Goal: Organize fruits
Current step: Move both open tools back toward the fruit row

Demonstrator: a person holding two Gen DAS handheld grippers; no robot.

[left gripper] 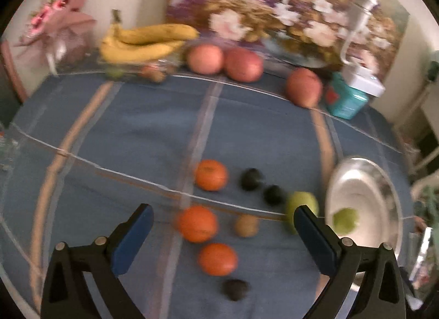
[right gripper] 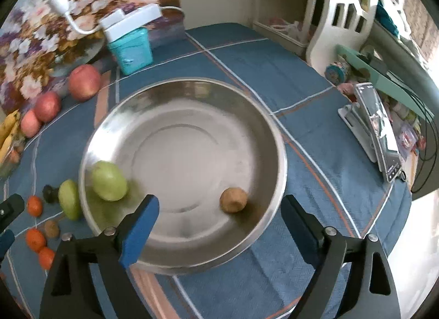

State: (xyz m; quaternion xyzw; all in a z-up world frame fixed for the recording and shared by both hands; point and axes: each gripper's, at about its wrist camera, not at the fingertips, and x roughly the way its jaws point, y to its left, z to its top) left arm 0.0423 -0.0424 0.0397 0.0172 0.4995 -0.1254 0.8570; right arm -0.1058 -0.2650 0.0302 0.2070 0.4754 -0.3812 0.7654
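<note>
Resting in the steel bowl (right gripper: pixel 274 138), a green pear (right gripper: pixel 109 181) and brown kiwi (right gripper: pixel 233 200); both jaws released.

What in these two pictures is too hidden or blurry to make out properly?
- Dark fruits, left wrist view: blurred, so their kind cannot be told.
- Green fruit outside the bowl, left wrist view: partly hidden by the left gripper finger.
- Metal bowl, right wrist view: its near rim is covered by the right gripper fingers.
- Bananas, right wrist view: cut off by the picture's left edge.
</note>
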